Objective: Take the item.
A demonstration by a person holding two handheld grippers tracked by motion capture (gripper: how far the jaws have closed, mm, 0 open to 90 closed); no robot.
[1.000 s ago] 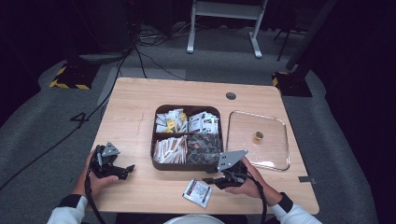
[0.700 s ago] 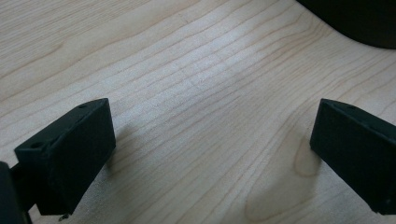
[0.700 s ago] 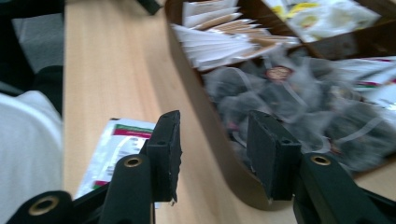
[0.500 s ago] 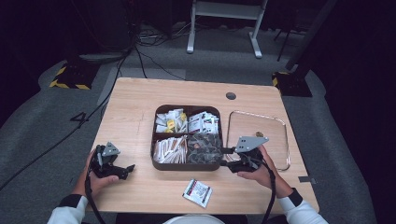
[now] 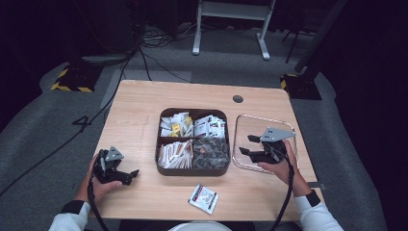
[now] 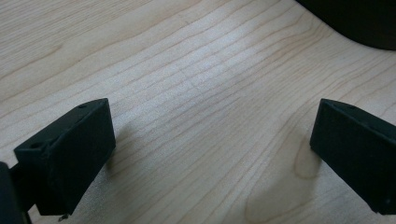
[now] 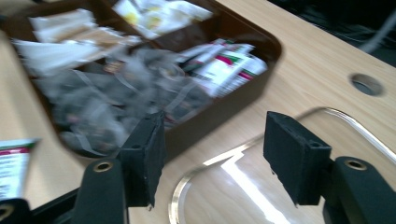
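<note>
In the high view we see a person's two forearms in white sleeves enter from the bottom edge, each hand holding a black two-jaw gripper over a light wooden table (image 5: 139, 103). The left gripper (image 5: 129, 176) sits in the lower left of the frame, low on the table, its jaws pointing right toward a dark brown tray (image 5: 192, 171). In the left gripper view its two jaws stand wide apart over bare wood grain with nothing between them; a dark corner at the upper right is cut off and we cannot tell what it is.

The right gripper (image 5: 248, 145) is right of centre in the high view, raised over a clear lid (image 5: 240, 126) that lies flat just beside the tray. Its jaws point left and are apart, empty. In the right gripper view the lid's shiny rim curves below the two jaws, and the tray fills the upper left, blurred.

The tray has four compartments of sachets: yellow-and-white ones upper left, white ones with red and green print upper right, pale paper ones lower left, dark ones lower right. Their printing is too small to read. One loose sachet (image 5: 203, 198) lies on the table below the tray, near the bottom edge. A round hole (image 5: 237, 99) shows in the table above the lid.
</note>
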